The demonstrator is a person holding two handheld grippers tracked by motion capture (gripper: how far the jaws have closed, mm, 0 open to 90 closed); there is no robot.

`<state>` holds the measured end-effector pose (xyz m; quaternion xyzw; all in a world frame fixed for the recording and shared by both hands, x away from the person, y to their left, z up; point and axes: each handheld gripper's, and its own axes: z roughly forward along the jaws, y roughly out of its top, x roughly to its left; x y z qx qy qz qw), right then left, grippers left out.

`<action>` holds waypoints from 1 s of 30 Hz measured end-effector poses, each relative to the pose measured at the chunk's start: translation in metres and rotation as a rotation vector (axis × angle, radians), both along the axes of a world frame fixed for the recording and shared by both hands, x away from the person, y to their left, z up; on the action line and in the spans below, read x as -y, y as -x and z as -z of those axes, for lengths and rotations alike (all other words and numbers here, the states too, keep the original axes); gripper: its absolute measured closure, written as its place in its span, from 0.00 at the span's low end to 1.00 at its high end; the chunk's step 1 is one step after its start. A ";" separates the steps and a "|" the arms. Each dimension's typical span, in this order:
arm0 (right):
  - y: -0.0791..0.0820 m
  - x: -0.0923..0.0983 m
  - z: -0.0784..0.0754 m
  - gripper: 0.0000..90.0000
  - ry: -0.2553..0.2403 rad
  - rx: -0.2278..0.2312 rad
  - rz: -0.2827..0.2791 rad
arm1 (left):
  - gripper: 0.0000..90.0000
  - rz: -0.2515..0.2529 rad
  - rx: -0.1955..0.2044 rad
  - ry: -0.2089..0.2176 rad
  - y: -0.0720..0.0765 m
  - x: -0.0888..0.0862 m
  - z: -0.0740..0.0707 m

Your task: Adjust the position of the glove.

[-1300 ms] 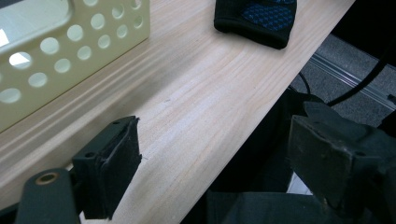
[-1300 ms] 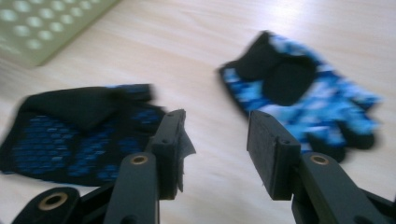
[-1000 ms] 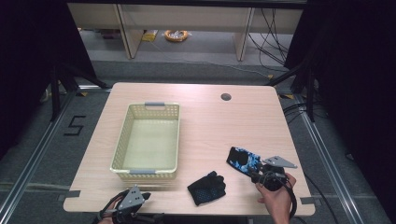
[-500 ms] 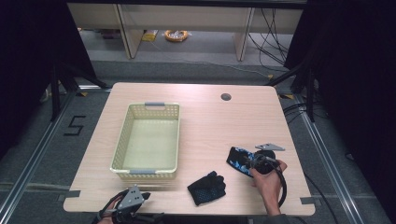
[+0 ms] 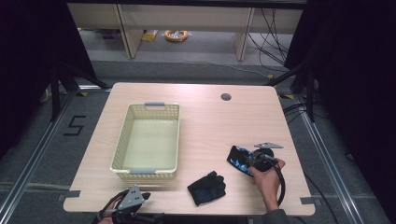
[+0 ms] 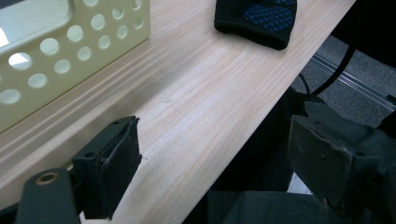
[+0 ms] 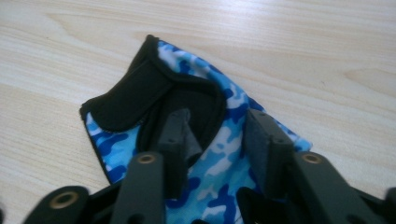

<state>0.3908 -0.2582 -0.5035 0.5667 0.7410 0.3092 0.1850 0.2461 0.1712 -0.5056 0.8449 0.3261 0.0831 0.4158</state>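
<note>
A blue camouflage glove point(image 5: 237, 158) with a black cuff lies flat at the table's right front. My right gripper point(image 5: 247, 161) is lowered onto it. In the right gripper view the glove point(image 7: 224, 140) sits between the jaws of the right gripper point(image 7: 219, 127), one fingertip point(image 7: 180, 128) at the cuff opening. The jaws have just been closing but still stand apart, the cloth not pinched. A black glove point(image 5: 207, 187) with blue dots lies near the front edge. My left gripper point(image 5: 133, 201) rests open at the front left edge, nothing between its jaws point(image 6: 215, 158).
A cream perforated basket point(image 5: 121, 140) stands left of centre, its wall point(image 6: 70, 42) close to the left gripper. The black glove point(image 6: 259, 16) lies beyond the left jaws. A cable hole point(image 5: 226, 97) sits at the back of the wooden table point(image 5: 210, 121).
My right gripper has moved left and slightly down onto the camouflage glove, its jaws now straddling the cuff end. The left gripper has stayed still.
</note>
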 end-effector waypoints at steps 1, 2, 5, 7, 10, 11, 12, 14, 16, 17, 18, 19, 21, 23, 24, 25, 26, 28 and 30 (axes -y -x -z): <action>-0.001 0.000 0.001 0.74 -0.001 0.004 -0.005 | 0.18 0.000 0.001 0.001 0.000 0.000 0.000; -0.001 0.002 0.001 0.75 -0.010 0.003 -0.012 | 0.18 0.000 0.002 0.000 0.000 0.000 0.000; -0.001 0.007 0.001 0.81 -0.021 -0.005 -0.045 | 0.18 -0.015 0.004 0.024 0.000 0.001 0.001; -0.001 0.007 0.001 0.85 -0.030 0.002 -0.050 | 0.18 -0.012 0.002 0.017 0.000 0.001 0.000; -0.001 0.005 0.000 0.86 -0.029 0.005 -0.065 | 0.18 -0.012 0.001 0.018 0.000 0.001 0.001; -0.001 0.007 0.000 0.86 -0.022 0.016 -0.084 | 0.18 -0.012 0.001 0.018 0.000 0.001 0.000; -0.002 0.007 -0.001 0.86 -0.021 0.035 -0.091 | 0.18 -0.012 0.002 0.018 0.000 0.001 0.000; -0.001 0.007 -0.004 0.87 -0.029 0.044 -0.077 | 0.18 -0.008 -0.003 0.016 0.000 0.000 0.000; 0.001 0.007 -0.010 0.87 -0.039 0.062 -0.090 | 0.18 -0.008 -0.001 0.015 0.000 0.000 0.000; 0.003 0.008 -0.015 0.87 -0.029 0.069 -0.101 | 0.18 0.002 0.001 0.000 0.000 -0.001 -0.001; 0.003 0.009 -0.017 0.87 -0.022 0.094 -0.125 | 0.18 0.007 0.002 -0.012 -0.001 -0.002 -0.001; 0.004 0.008 -0.020 0.87 -0.036 0.112 -0.133 | 0.18 0.002 0.007 -0.010 -0.001 -0.002 -0.001; 0.009 0.007 -0.028 0.87 -0.044 0.118 -0.140 | 0.18 0.005 0.007 -0.010 -0.001 -0.002 -0.001; 0.014 0.006 -0.036 0.87 -0.061 0.134 -0.178 | 0.18 -0.010 -0.001 0.007 0.000 -0.001 -0.001; 0.016 0.005 -0.040 0.87 -0.071 0.148 -0.189 | 0.18 -0.031 -0.017 0.035 0.001 0.001 0.000; 0.018 0.004 -0.043 0.87 -0.078 0.158 -0.204 | 0.18 -0.033 -0.019 0.044 0.002 0.001 0.000; 0.021 0.003 -0.046 0.87 -0.075 0.166 -0.218 | 0.18 -0.031 -0.016 0.034 0.001 0.001 0.000; 0.028 -0.002 -0.051 0.87 -0.099 0.137 -0.229 | 0.18 -0.023 -0.010 0.015 0.000 0.000 0.000; 0.029 -0.003 -0.052 0.87 -0.076 0.181 -0.292 | 0.18 -0.021 0.000 0.035 0.000 0.000 -0.001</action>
